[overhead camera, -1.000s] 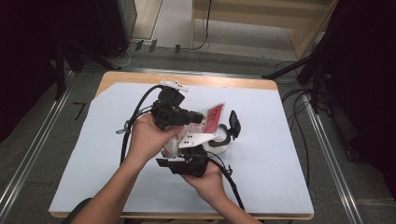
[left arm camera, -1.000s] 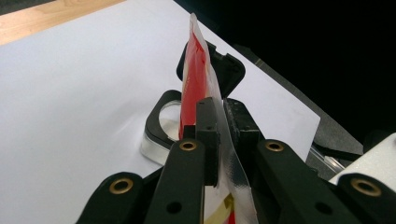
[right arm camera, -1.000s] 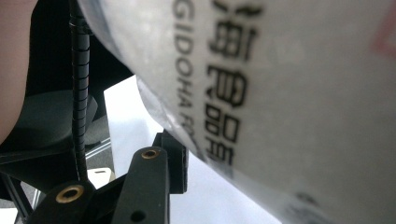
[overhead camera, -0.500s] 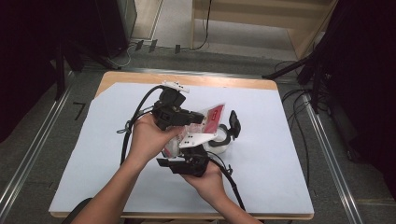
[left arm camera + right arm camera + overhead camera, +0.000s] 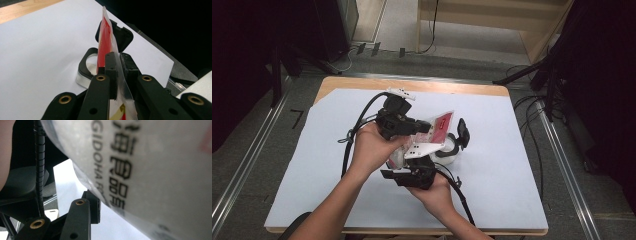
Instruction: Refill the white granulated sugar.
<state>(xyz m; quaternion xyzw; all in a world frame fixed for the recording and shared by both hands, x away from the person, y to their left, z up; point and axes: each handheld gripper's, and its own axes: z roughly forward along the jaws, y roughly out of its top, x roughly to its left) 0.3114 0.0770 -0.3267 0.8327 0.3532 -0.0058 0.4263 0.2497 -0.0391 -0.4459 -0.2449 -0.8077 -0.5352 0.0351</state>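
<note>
On the white sheet covering the wooden table (image 5: 287,200), the person's left hand (image 5: 371,147) comes in from the near left and holds the black left gripper (image 5: 424,131) over the middle of the surface, its cable looping back toward the far left. In the left gripper view that gripper's two black jaws stand narrow, pressed together on the edge of a red and clear plastic sachet (image 5: 105,42), which rises upright between them with its clear seal trailing down toward the camera. From above, the sachet (image 5: 441,125) shows as a red patch just right of the left gripper, tilted and lifted off the sheet. Beyond it, to the right and slightly nearer, sits a round clear container with a black hinged lid (image 5: 454,145) standing open; in the left gripper view its black rim and raised lid (image 5: 117,35) lie directly behind the sachet. Nearer the table's front edge, the right hand (image 5: 434,192) grips the black right gripper (image 5: 412,172), pointing up toward the sachet's lower end. In the right gripper view a pale printed surface (image 5: 150,170), probably the sachet's back, crowds the lens beside one black jaw; whether those jaws are clamped or apart cannot be told.
</note>
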